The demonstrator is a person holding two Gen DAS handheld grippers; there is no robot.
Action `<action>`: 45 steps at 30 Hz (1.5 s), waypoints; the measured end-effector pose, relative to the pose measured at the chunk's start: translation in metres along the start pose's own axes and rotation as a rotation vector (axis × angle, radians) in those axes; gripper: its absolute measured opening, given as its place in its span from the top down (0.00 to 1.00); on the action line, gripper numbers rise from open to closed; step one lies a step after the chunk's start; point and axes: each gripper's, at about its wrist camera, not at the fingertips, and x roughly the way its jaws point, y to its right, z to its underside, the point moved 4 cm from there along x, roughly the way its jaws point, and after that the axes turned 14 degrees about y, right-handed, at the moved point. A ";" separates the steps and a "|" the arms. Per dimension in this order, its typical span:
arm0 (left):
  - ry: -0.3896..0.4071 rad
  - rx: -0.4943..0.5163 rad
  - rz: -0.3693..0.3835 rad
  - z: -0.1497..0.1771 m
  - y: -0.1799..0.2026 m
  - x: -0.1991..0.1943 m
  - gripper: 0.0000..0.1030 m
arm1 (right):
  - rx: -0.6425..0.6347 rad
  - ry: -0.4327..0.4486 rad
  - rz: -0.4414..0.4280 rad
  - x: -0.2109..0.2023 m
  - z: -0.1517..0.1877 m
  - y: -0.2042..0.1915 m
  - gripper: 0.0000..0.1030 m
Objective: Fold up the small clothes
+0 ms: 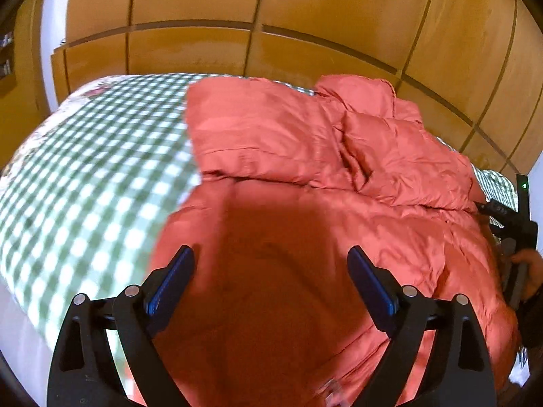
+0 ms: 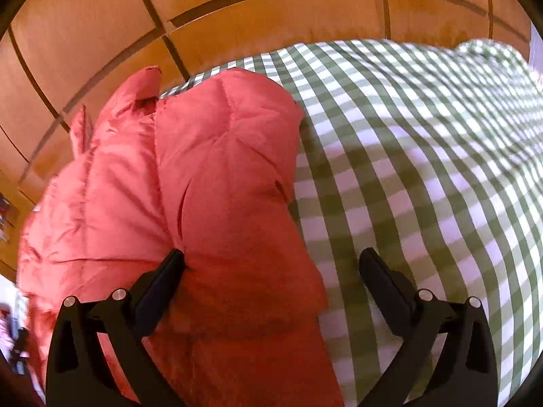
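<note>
Left gripper [image 1: 269, 264] and right gripper [image 2: 271, 266] spread above red puffy jacket [image 1: 305, 186] on bed [image 1: 85, 169]; slick padding likely springs unfolded.

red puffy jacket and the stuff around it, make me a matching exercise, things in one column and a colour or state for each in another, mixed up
Things:
1. puffy jacket
2. bed cover
3. wardrobe doors
4. left gripper

Colour or state:
a. green and white checks
b. jaws open, holding nothing
c. orange-brown wood panels
d. coral red, quilted, lying on the bed

Pairs: 1-d, 2-a, 3-c, 4-b
</note>
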 end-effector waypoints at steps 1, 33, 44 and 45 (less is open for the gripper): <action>0.009 -0.001 0.001 0.000 -0.005 -0.005 0.12 | 0.023 0.010 -0.017 -0.009 0.000 0.002 0.02; -0.199 -0.364 0.305 0.068 -0.072 -0.056 0.29 | 0.296 -0.148 -0.506 -0.177 0.154 0.065 0.20; -0.375 -0.424 0.399 0.089 -0.053 -0.057 0.18 | 0.188 -0.354 -0.584 -0.167 0.190 0.026 0.36; -0.405 -0.427 0.406 0.093 -0.050 -0.057 0.18 | 0.191 -0.356 -0.609 -0.168 0.189 0.023 0.44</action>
